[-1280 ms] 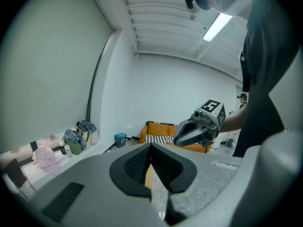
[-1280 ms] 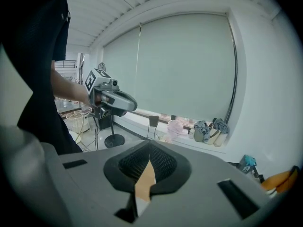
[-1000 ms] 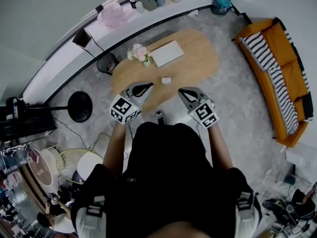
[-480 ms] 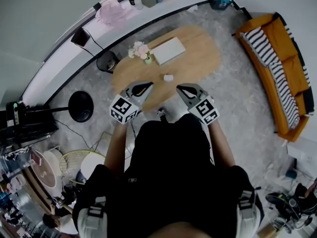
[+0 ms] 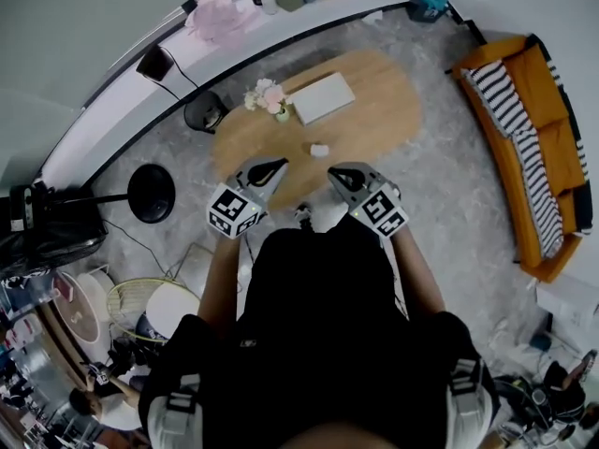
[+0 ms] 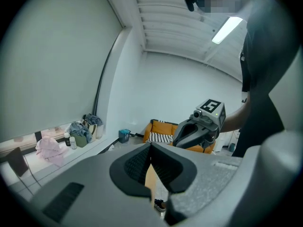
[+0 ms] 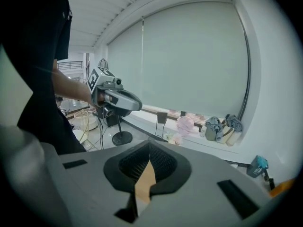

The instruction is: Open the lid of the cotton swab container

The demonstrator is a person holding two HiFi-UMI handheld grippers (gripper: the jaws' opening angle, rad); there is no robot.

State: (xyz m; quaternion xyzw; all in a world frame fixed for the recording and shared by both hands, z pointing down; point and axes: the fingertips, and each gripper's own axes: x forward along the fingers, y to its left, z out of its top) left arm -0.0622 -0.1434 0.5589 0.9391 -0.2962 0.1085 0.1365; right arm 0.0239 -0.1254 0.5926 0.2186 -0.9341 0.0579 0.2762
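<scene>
Since my left gripper (image 5: 272, 165) and right gripper (image 5: 334, 173) sit closed and empty, I might shove the white container (image 5: 319, 150) off the desk (image 5: 379, 110).

On the table (image 5: 374, 120): flowers (image 5: 266, 97) left of a flat box (image 5: 320, 98), cotton swab container (image 5: 319, 150) nearer, toward the front edge. Sofa (image 5: 552, 157) right of the table; round stand base (image 5: 151, 195) left.

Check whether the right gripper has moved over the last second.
Yes, slightly: the right gripper has shifted leftward in the head view, closing its gap to the white container on the table.
</scene>
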